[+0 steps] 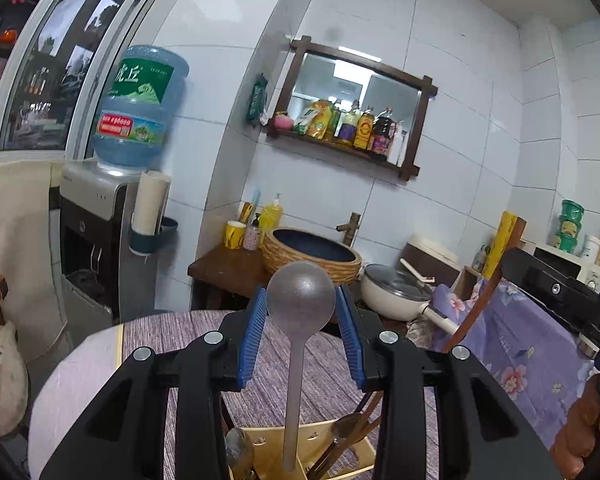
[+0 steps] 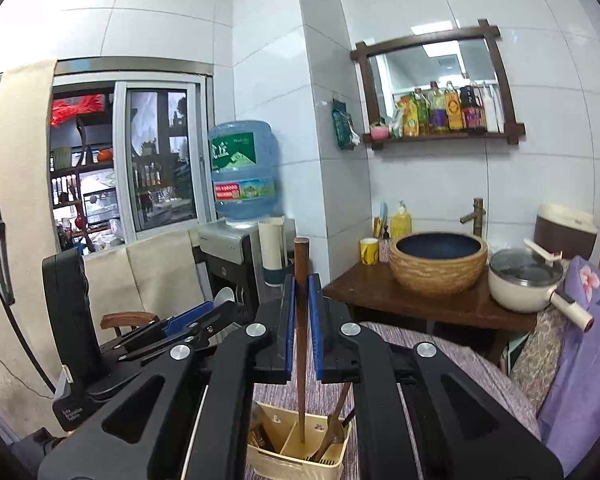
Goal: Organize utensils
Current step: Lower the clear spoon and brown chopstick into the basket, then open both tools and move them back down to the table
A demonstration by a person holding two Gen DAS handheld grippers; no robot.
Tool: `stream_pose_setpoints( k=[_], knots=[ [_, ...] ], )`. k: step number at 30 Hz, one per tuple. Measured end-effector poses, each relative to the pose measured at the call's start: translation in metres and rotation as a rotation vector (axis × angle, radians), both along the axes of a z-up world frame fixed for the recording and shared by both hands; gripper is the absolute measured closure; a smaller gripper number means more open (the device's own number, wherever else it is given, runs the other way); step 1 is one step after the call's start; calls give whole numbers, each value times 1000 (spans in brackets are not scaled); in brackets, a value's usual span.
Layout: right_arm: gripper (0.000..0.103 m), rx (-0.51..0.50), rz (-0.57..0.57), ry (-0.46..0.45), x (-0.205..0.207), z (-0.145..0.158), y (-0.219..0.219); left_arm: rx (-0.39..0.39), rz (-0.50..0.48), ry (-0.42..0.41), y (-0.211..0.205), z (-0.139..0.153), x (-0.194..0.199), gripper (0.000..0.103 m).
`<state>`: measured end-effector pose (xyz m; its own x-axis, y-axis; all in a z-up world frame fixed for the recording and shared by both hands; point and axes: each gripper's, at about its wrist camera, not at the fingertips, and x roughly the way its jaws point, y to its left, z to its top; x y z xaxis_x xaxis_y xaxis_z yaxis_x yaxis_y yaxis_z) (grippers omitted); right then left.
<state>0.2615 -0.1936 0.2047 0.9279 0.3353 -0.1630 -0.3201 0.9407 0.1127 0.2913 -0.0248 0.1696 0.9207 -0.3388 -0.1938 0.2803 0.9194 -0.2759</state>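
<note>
My left gripper [image 1: 301,300] is shut on the round bowl of a grey spoon [image 1: 300,294], with a blue pad on each side. The spoon's handle hangs straight down, its end over the cream utensil holder [image 1: 265,442] on the table. My right gripper [image 2: 301,284] is shut on a brown wooden chopstick [image 2: 301,344] that stands upright. The chopstick's lower tip is inside a middle compartment of the utensil holder [image 2: 296,466]. Other compartments hold a metal spoon and more wooden utensils [image 2: 332,436]. The left gripper [image 2: 196,322] also shows at the left of the right wrist view.
The holder stands on a round table with a striped purple cloth [image 1: 172,340]. Behind it are a wooden stand with a woven basin [image 2: 438,260], a lidded cream pan [image 2: 520,280] and a water dispenser [image 1: 100,232]. A chair draped in floral cloth [image 1: 516,340] is at the right.
</note>
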Motion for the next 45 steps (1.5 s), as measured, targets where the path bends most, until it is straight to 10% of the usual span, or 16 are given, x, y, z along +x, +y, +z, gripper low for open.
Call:
stream_pose_setpoints(
  k=[27,31,35,45],
  knots=[
    [95,-27,-24,110,14,-96,0,93,9,101,-13,-94,-16,66],
    [92,-31,-32,105,9,-100,-1,77,11,86,-9,-91,-28,51],
    [53,-12,-41,76,-6,-101,-5,84,13,71,-4,-86,-51,34],
    [48,-4,-36,147,-46,-126,-9,73,10,288,17,-112,-87,11]
  ],
)
